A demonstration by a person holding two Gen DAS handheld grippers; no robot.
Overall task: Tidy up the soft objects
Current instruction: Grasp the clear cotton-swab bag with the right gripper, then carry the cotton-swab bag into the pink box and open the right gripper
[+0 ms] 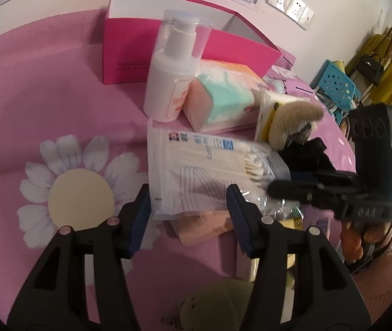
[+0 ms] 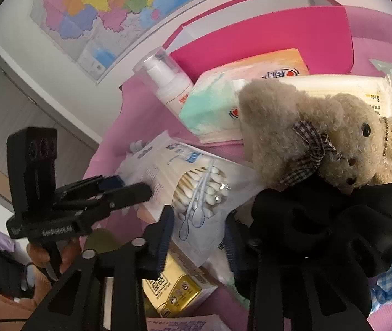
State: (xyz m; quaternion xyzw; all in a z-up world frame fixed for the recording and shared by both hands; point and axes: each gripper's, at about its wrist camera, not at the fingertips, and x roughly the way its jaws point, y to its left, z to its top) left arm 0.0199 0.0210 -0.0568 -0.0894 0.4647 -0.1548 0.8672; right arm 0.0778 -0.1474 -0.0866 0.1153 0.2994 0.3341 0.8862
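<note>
On the pink bedspread point(image 1: 44, 82), sorting is barely starting: the teddy bear point(image 2: 320, 129) and black scrunchie point(image 2: 334, 220) are still lying outside the pink box point(image 1: 168, 47). Both the left gripper point(image 1: 189, 207) and right gripper point(image 2: 198, 237) are straddling the cotton-swab bag point(image 2: 196, 184), jaws apart, crowded by the tissue pack point(image 1: 223, 96) and pump bottle point(image 1: 168, 82).

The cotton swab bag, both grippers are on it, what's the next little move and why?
Probably close the left gripper fully on the near edge of the cotton swab bag. Its pads flank the edge with a gap, and the right gripper also straddles the bag. The open pink box waits behind.
</note>
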